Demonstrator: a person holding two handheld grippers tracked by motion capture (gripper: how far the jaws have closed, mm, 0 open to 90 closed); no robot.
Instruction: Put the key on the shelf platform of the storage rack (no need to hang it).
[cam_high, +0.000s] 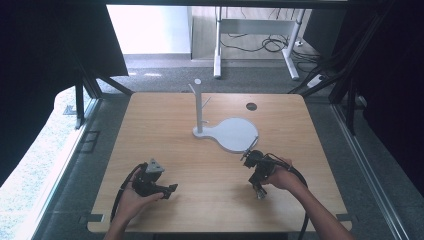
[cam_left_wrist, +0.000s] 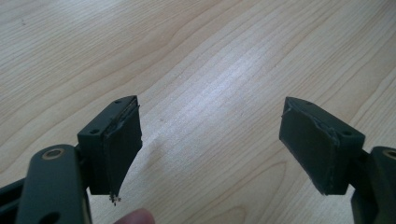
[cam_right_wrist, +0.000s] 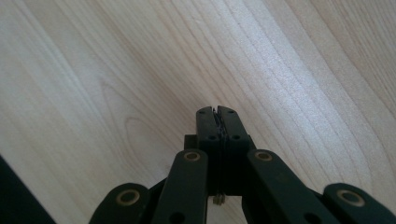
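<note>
Near the far middle of the wooden surface (cam_high: 165, 120): white stand (cam_high: 227, 131).

Slim upright post with short pegs, flat round plate beside its foot. Just short of the plate's near rim, right tongs (cam_right_wrist: 217, 112) pressed together, empty; left tongs (cam_left_wrist: 210, 140) spread wide, empty, well apart.

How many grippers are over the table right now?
2: the left gripper near the table's front left, jaws open; the right gripper front right, beside the white stand, jaws shut.
</note>
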